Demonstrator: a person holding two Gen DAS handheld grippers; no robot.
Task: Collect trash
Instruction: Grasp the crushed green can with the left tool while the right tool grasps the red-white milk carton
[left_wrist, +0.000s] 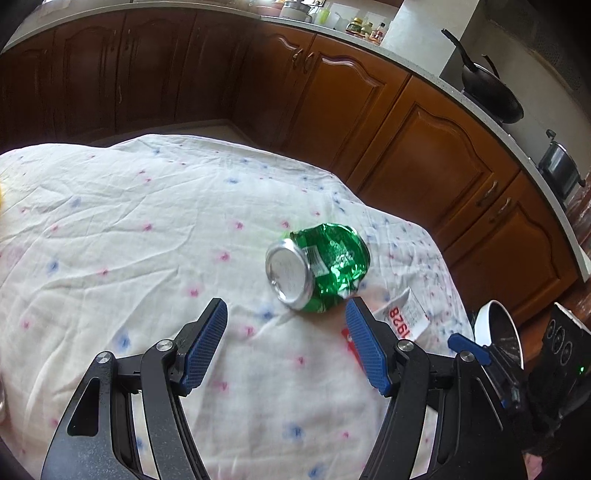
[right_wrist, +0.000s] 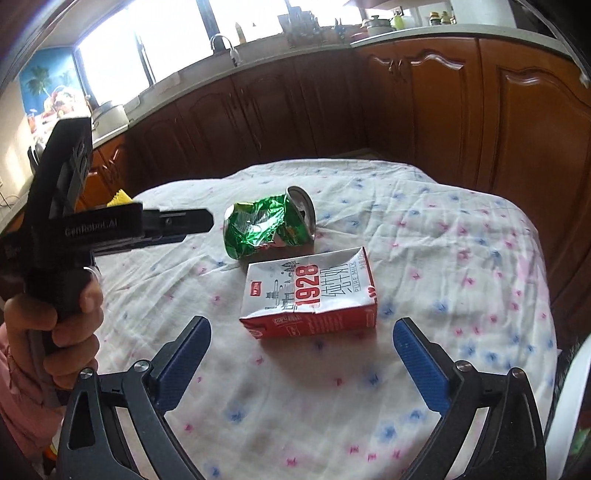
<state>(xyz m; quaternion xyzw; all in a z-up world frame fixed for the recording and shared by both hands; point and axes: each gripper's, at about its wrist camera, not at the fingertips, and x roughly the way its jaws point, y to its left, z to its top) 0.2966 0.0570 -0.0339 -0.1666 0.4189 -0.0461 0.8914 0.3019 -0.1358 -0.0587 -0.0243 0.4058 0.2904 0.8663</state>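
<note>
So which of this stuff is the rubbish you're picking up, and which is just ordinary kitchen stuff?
Rubbish to collect:
- crushed green can
- milk carton

Just lying about:
- flowered tablecloth
- wok and pot on the counter
- tap by the window

A red and white milk carton (right_wrist: 309, 295) lying on the tablecloth bears the large red number "1928" and, along one edge, the words "PURE MILK"; the large characters beside the number are not legible here. The black body of the left gripper (right_wrist: 184, 225), seen from the right wrist view, carries the lettering "GenRobot.AI". Print on the crushed green can (right_wrist: 267, 225) is too small to read.
</note>
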